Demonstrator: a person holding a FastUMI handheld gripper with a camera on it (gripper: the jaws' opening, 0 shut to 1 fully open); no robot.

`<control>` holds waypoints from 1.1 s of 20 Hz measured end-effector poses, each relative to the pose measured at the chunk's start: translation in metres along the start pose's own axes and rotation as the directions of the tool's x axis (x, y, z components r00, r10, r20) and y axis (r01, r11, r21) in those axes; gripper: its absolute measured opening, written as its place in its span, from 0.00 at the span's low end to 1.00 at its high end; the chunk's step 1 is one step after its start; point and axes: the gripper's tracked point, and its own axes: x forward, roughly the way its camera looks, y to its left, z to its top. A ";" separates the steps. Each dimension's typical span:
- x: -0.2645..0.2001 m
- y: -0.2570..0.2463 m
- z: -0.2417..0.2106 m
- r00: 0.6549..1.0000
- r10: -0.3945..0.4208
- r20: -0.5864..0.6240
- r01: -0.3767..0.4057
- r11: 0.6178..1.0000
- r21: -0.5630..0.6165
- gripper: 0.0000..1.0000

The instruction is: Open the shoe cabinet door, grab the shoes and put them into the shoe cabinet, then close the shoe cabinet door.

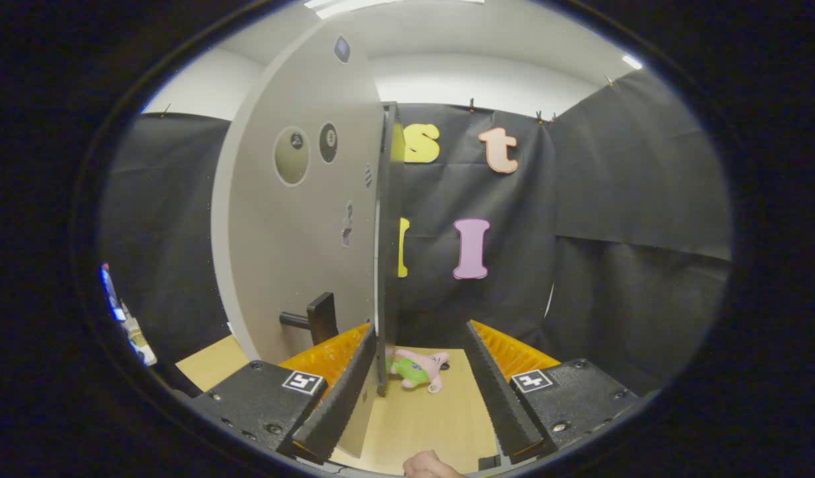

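1. Fingers first: the black-and-orange two-finger gripper [417, 362] has its jaws spread wide, pinching nothing. The free edge of the tall light-grey cabinet door [301, 219] stands between them, right by the left finger [341, 385].
2. Someone's hand [428, 466] pokes in at the very bottom.
3. On the pale wooden tabletop [420, 418], just ahead of the fingers, lies a small pink and green shoe [417, 370], close to the door's bottom edge.
4. Black door handle [314, 317] sticks out of the door's face, left of the left finger.
5. My guess at the risks: swing the door further and its bottom edge could shove the shoe away. Reach for the shoe now and the left finger may knock the door.
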 end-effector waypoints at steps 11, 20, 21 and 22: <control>0.014 0.127 -0.003 0.997 0.082 -0.015 -0.082 0.996 -0.034 0.89; 0.049 0.188 -0.025 0.987 0.146 -0.066 -0.147 0.989 -0.014 0.89; 0.054 0.196 -0.028 0.984 0.161 -0.073 -0.162 0.987 -0.008 0.89; 0.057 0.205 -0.032 0.980 0.182 -0.076 -0.183 0.983 0.000 0.90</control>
